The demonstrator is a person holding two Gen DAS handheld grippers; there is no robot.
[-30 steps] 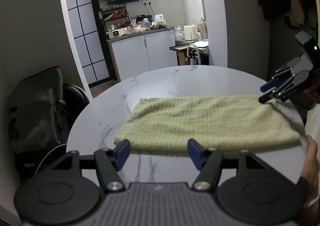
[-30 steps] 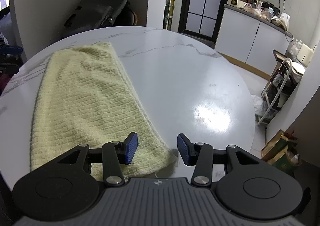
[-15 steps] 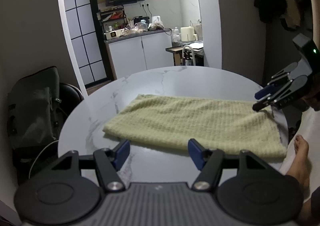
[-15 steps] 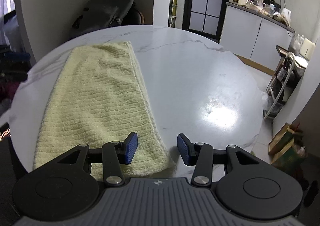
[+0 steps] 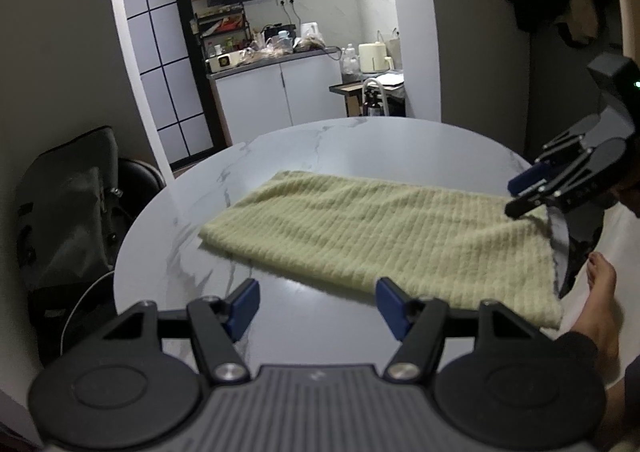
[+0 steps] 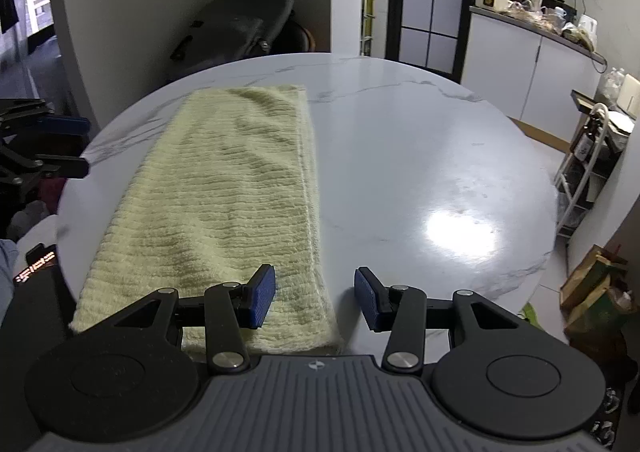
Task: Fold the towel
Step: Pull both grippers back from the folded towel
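The pale yellow-green ribbed cotton towel [image 5: 384,236] lies flat as a long strip on the round white marble-pattern table [image 6: 420,156], along the side nearest us, with one short end at the table's rim.

Our left gripper [image 5: 316,302] hangs above the bare tabletop just short of the towel's long edge; its blue-padded jaws stand well apart and hold nothing. Our right gripper [image 6: 315,298] hovers over the near corner of the towel, its jaws partly open, one pad over the cloth and the other over bare table, with nothing pinched between them. In the left wrist view the right gripper [image 5: 528,194] shows at the towel's far short end, close above the cloth.

The step in hand, as we judge it, is getting a hold on one short end so it can be carried over to the other. To do it well we should:

- bring each gripper to its own corner of the same short end, so the edge lifts evenly
- slide one finger under the hem and close on the full thickness, not only the top layer
- lift just enough to clear the table, then carry the edge across, keeping both hands level
- lay hem on hem before letting go

The cloth looks soft and limp, so a one-sided pull would likely skew it.
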